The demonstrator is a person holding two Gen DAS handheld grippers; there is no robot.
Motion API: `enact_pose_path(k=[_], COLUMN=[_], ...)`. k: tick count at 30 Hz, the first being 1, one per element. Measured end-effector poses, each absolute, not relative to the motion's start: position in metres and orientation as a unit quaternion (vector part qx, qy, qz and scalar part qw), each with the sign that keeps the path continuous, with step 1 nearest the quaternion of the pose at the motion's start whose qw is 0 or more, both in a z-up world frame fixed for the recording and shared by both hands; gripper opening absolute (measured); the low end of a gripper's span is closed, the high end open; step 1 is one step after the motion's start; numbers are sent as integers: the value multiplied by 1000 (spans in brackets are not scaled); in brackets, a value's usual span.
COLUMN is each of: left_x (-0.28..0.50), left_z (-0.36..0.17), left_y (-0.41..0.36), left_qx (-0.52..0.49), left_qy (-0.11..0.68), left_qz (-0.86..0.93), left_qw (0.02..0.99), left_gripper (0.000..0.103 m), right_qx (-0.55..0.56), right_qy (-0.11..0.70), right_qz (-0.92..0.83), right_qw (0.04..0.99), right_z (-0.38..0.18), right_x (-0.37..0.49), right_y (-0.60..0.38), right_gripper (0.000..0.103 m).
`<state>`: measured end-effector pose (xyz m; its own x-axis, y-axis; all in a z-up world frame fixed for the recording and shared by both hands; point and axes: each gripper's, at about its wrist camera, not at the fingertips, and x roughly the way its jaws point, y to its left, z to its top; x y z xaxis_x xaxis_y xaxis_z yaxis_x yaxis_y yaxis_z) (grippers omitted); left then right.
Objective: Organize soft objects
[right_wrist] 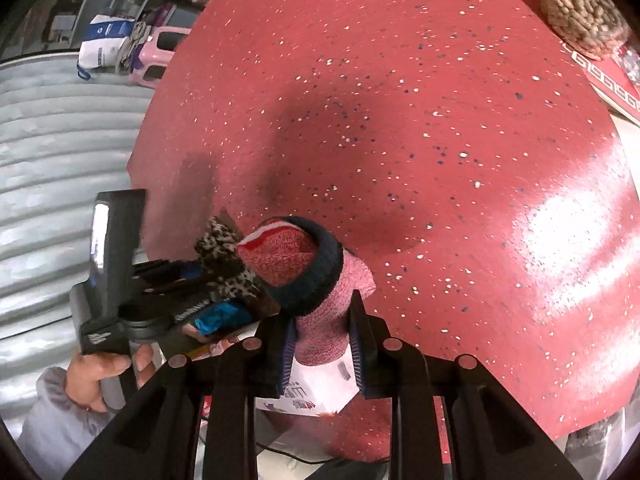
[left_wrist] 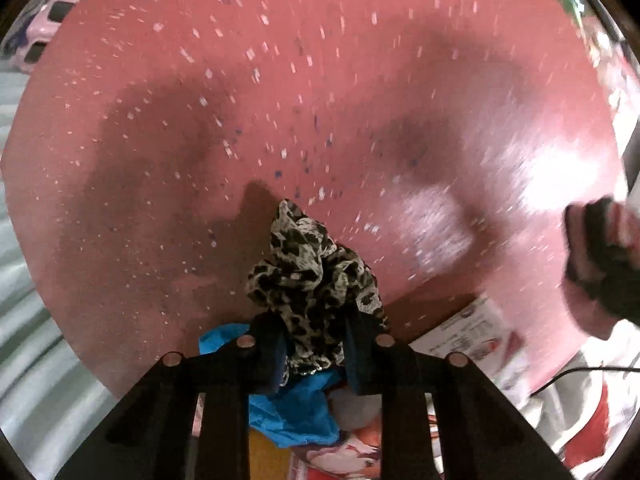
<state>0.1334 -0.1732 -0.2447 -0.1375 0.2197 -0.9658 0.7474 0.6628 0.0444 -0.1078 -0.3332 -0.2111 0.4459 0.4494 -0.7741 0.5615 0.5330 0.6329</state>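
Note:
My left gripper is shut on a leopard-print cloth and holds it above the red speckled table. A blue cloth lies under it near the table's front edge. My right gripper is shut on a pink knitted sock with a dark cuff, held above the table. In the right wrist view the left gripper with the leopard cloth is just left of the sock. In the left wrist view the sock shows blurred at the right edge.
A bag of peanuts lies on a red patterned box at the far right. A printed paper lies at the table's front edge. A grey ribbed shutter and a pink toy car are to the left.

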Motion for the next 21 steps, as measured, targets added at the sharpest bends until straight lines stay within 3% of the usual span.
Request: enact_pose_path(k=[13, 21], left_x=[124, 91], left_z=[-157, -121], left_y=[-149, -155], left_qx=[246, 209], left_qy=[660, 649], left_qz=[-288, -332], left_qw=[649, 652], left_gripper=[25, 25], right_qx=[484, 483], right_qy=[510, 503], right_qz=[-77, -101], right_qw=[707, 709], right_z=[-200, -191], right_x=[-134, -159], right_y=[-328, -314], right_gripper=[25, 25])
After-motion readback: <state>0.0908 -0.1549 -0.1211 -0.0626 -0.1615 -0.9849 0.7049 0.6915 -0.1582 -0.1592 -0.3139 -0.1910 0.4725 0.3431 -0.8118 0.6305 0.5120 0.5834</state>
